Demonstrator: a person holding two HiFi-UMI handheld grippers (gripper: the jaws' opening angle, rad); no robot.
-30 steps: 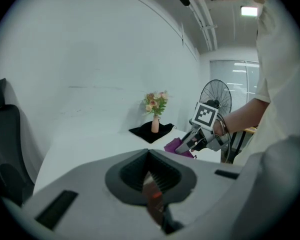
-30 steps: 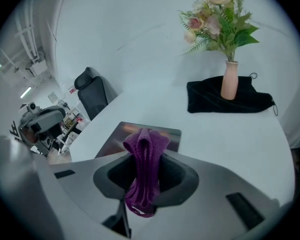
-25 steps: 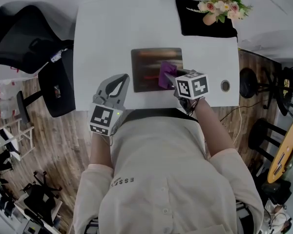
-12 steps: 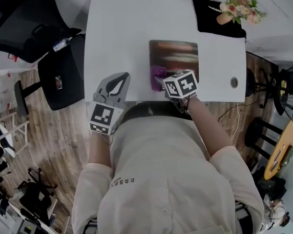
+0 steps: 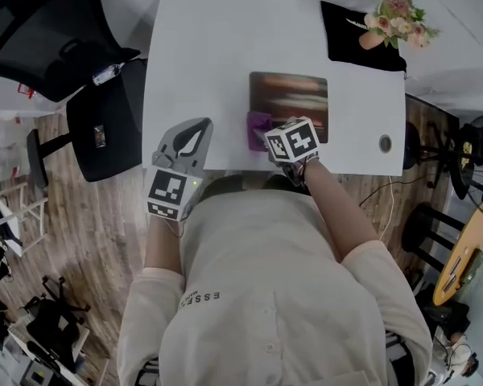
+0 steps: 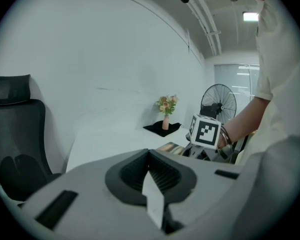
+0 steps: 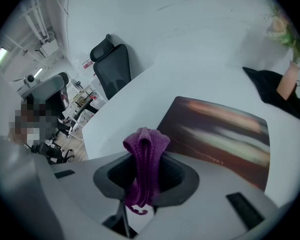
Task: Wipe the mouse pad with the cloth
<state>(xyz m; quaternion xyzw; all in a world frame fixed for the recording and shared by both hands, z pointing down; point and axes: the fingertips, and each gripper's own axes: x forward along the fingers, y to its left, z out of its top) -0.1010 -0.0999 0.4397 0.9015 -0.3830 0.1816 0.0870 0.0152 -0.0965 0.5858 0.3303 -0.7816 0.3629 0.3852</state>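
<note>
Right gripper (image 5: 267, 137) closed on the bunched purple cloth (image 5: 258, 127) as I work the rig from a distance, at the near edge of the white table (image 5: 201, 47). An office chair (image 5: 40, 30) stands off the table's left side. The pad (image 5: 290, 95), dark with pale streaks in its print, lies flat towards the table's near right. A black mat (image 5: 346, 34) carrying a small vase of flowers (image 5: 398, 13) sits at the far right corner, apart from the pad. My left gripper (image 5: 195, 135) hangs over the near left edge, jaws together with nothing between them, well apart from the pad and taking no part. The cloth sits at the pad's near left corner, lapping over its edge onto bare table. Seen along the right jaws, it stands up in a fold between them with a tail hanging below, and the pad spreads ahead and to the right. Whether the cloth is pressing on the surface I cannot tell. I judge the wipe to be under way, with the cloth at the end of a stroke on the left side. No dirt or damp track shows on the pad, so how much is done cannot be read; I would count the middle and far right as left to cover.
</note>
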